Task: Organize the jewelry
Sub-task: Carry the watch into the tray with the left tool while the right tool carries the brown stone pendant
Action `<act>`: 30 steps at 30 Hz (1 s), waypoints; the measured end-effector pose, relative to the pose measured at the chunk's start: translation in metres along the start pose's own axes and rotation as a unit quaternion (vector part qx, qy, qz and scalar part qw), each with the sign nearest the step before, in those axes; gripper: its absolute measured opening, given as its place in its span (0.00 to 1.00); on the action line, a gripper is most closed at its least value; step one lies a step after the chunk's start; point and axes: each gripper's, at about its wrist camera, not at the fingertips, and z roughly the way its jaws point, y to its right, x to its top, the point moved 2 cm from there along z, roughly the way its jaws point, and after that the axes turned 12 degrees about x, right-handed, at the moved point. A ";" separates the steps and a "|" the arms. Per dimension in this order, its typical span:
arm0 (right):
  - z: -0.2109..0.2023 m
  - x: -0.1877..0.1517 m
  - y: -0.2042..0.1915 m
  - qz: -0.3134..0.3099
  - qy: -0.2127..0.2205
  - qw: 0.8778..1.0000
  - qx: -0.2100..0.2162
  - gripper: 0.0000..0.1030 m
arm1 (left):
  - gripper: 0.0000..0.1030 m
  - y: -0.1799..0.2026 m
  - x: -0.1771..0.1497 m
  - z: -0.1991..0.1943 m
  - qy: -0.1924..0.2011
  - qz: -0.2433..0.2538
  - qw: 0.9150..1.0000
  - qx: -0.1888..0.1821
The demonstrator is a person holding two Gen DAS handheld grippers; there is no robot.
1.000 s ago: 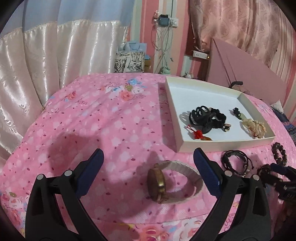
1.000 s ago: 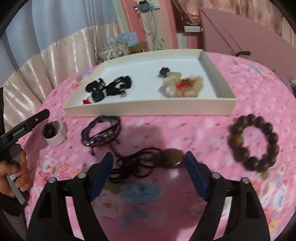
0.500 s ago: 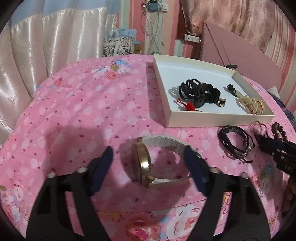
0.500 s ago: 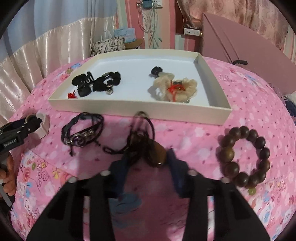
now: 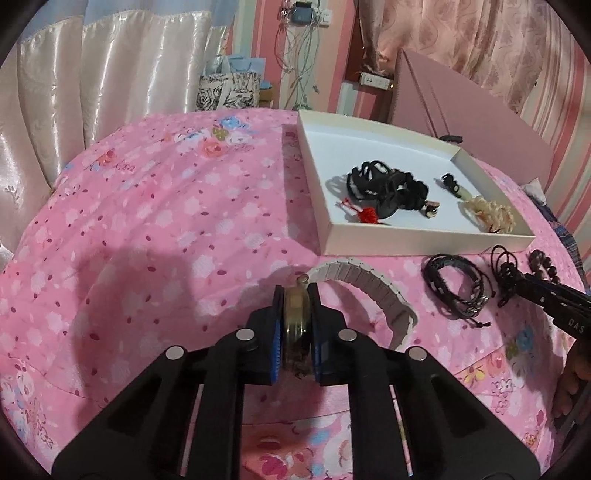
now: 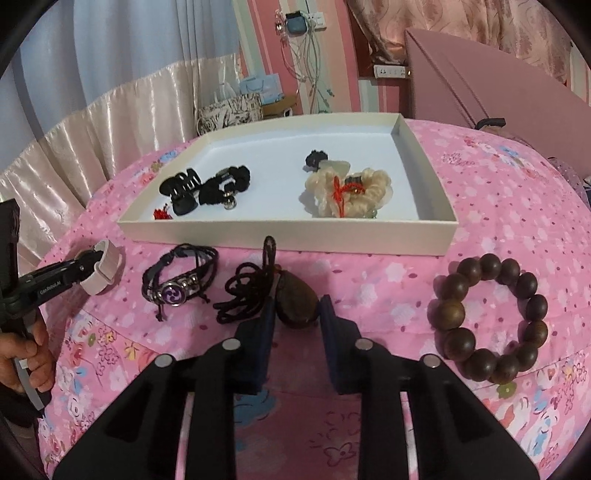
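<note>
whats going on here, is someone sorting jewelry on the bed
Yes. A person holds a tool in each hand over a pink floral bedspread. The left tool is clamped on a watch by its face. The right tool straddles a brown pendant on a black cord, apparently gripping it. A white tray holds some pieces. A leather bracelet and a bead bracelet lie outside.

A domestic bedroom is indicated by a bed covered with a pink floral bedspread (image 5: 155, 229), satin curtains (image 5: 92, 96) hung along the wall, pink striped wallpaper (image 6: 258, 44), a wall socket with dangling charger cables (image 5: 299, 22), and gift bags (image 5: 232, 85) set on the floor behind the bed.
</note>
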 end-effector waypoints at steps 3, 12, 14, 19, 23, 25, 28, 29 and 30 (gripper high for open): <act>-0.004 0.000 0.000 0.001 0.010 1.000 0.004 0.24 | 0.10 0.001 0.001 -0.005 0.013 -0.002 1.000 0.000; -0.043 0.018 -0.003 -0.005 0.081 0.997 0.017 0.24 | 0.10 0.000 0.012 -0.030 0.070 -0.015 0.997 -0.011; -0.050 0.022 -0.004 -0.008 0.092 0.996 0.015 0.24 | 0.10 0.001 0.016 -0.035 0.077 -0.017 0.997 -0.014; -0.063 0.036 -0.011 -0.019 0.112 0.993 0.023 0.24 | 0.10 0.002 0.029 -0.047 0.090 -0.023 0.996 -0.016; -0.075 0.053 -0.016 -0.031 0.133 0.990 0.021 0.24 | 0.10 0.006 0.046 -0.062 0.106 -0.023 0.994 -0.003; -0.080 0.061 -0.018 -0.036 0.141 0.989 0.020 0.24 | 0.10 0.008 0.055 -0.064 0.107 -0.022 0.994 0.002; -0.085 0.073 -0.018 -0.040 0.155 0.987 0.016 0.24 | 0.10 0.013 0.069 -0.063 0.107 -0.024 0.994 0.006; -0.087 0.078 -0.017 -0.040 0.162 0.986 0.014 0.24 | 0.10 0.016 0.074 -0.063 0.110 -0.022 0.994 0.009; -0.087 0.082 -0.017 -0.041 0.166 0.985 0.011 0.24 | 0.10 0.020 0.078 -0.063 0.112 -0.021 0.993 0.012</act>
